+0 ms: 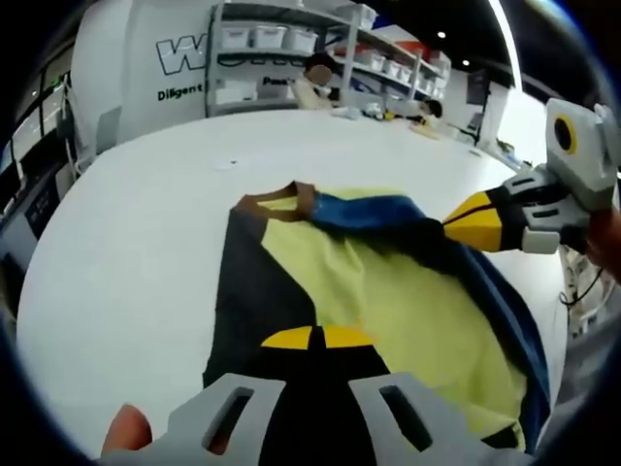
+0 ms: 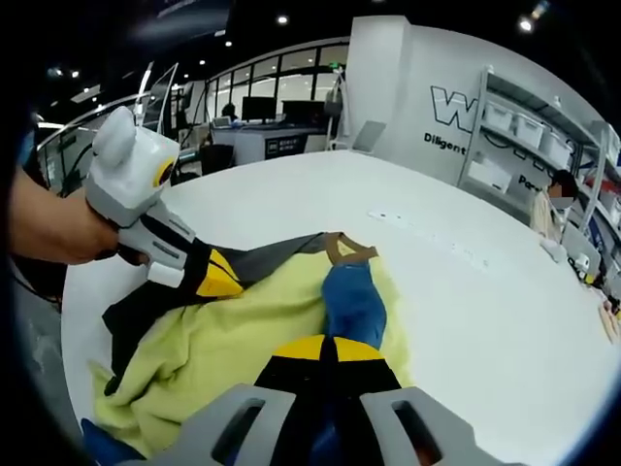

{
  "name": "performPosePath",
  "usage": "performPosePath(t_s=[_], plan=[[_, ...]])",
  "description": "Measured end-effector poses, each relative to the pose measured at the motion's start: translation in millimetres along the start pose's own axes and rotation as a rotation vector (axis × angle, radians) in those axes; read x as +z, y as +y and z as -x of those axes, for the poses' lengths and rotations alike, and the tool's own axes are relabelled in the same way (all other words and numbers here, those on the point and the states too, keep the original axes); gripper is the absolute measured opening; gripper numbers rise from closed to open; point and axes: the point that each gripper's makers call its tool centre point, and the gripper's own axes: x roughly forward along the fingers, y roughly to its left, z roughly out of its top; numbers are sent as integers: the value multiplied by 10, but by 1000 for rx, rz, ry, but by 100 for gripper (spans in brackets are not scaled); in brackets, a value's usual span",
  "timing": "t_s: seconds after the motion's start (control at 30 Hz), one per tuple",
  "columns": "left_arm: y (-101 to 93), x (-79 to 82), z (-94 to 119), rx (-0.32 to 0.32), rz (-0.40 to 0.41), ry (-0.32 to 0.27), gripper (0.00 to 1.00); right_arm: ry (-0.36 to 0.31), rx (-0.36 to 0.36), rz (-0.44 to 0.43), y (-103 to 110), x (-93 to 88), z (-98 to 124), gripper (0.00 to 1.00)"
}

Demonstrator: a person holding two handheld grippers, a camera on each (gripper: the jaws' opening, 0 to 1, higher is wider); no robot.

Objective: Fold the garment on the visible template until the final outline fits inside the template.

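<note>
A garment [image 1: 388,301] with a yellow body, a dark grey panel, a blue sleeve [image 1: 374,212] and a brown collar [image 1: 281,201] lies rumpled on the white table [image 1: 146,223]. My left gripper [image 1: 315,338] is shut on the garment's near edge, where the grey meets the yellow. My right gripper [image 1: 466,221] comes in from the right, shut on the blue sleeve. In the right gripper view, the right gripper [image 2: 328,348] pinches the blue sleeve [image 2: 354,301] below the collar [image 2: 344,249]. The left gripper [image 2: 218,277], held by a hand [image 2: 49,228], grips the dark edge of the garment [image 2: 233,340].
The round white table [image 2: 466,291] stretches wide beyond the garment. Shelves with white bins [image 1: 291,39] stand behind it, and a person [image 1: 315,78] sits at its far side. Desks with monitors [image 2: 262,107] stand further off.
</note>
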Motion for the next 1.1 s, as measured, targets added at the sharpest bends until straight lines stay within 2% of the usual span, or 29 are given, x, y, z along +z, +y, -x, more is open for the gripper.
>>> performPosePath(t_s=[0.23, 0.53, 0.83, 1.1], plan=[[122, 96, 119, 22, 17, -24, 0, -13, -13, 7, -78, 64, 51, 0], [343, 163, 249, 59, 38, -46, 0, -23, -45, 13, -309, 109, 156, 0], [550, 238, 352, 89, 37, -64, 0, -43, -87, 17, -683, 186, 282, 0], [723, 291, 392, 110, 35, -74, 0, -49, -121, -7, -1017, 160, 338, 0]])
